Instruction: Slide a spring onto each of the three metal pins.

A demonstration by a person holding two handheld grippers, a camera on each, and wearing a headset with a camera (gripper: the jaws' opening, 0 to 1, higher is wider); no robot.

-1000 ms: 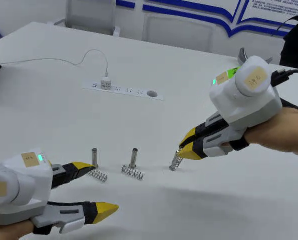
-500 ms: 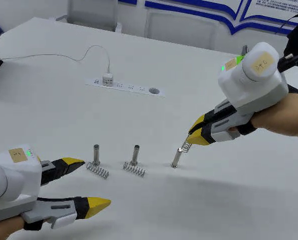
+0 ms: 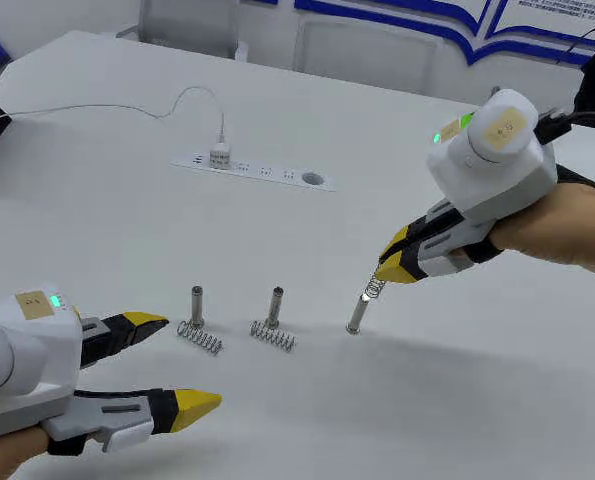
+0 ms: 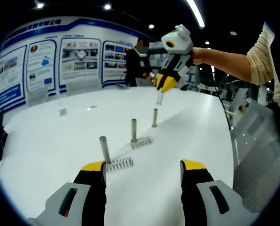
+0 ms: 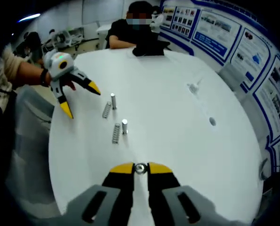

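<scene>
So far, no pin carries a spring, as much as I can judge. The right gripper has its jaws closed on the upper end of the held spring, which hangs just above the right pin. Its lower end is at the pin's top, but I cannot tell if it has already gone over it. In the right gripper view this spring shows end-on between the closed yellow tips. The left spring lies flat on the table at the foot of the left pin. The middle spring lies the same way at the middle pin. So all three pins are left to do, with the first one in hand.

The held spring's long axis is nearly upright, a little tilted, and its free end points down to the pin. The three pins stand upright in one row. The two lying springs have their long axis flat, running from each pin's foot toward the person and slightly right. The left gripper hovers near the left pin, jaws wide apart, holding nothing.
</scene>
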